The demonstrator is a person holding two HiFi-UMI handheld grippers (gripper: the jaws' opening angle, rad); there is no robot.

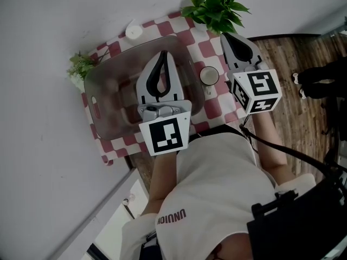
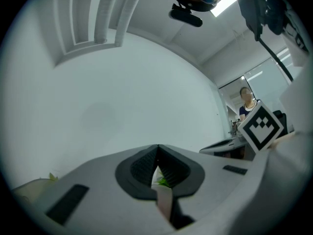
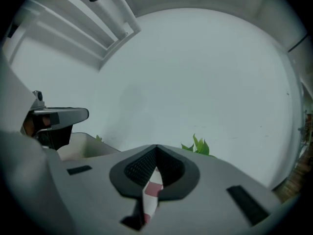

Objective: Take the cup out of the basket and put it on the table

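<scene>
Grey plastic with black ribbed pads, the left gripper (image 1: 164, 56) has its jaws pressed together at the tips, with nothing held between them; in the left gripper view (image 2: 157, 152) only a thin slit below the tips shows a sliver of green and of checked cloth; seen from the head view it hangs over the basket (image 1: 106, 89), a translucent grey tub with rounded corners; its marker cube (image 1: 165, 135) sits at its near end.

The right gripper (image 1: 226, 39) is closed in the same way, tip against tip and empty; the right gripper view (image 3: 156, 152) shows red and white checks through the slit under the tips, green leaves (image 3: 197, 146) beyond them, and the left gripper off to the left side (image 3: 57, 115); it is held above the right-hand part of the cloth, near the big plant (image 1: 216, 8).

The cup (image 1: 209, 76), white and upright with its mouth open upward, stands outside the basket on the red-and-white checked cloth (image 1: 212, 108) that covers the table; it is just beside the basket's right wall, and lies between the two grippers in the head view; neither gripper touches it.

Further out, a smaller plant (image 1: 81, 65) stands at the basket's far left corner; a small white round object (image 1: 133, 31) rests at the cloth's far edge, by the white wall (image 1: 49, 26); wood flooring (image 1: 295, 53) runs to the right.
</scene>
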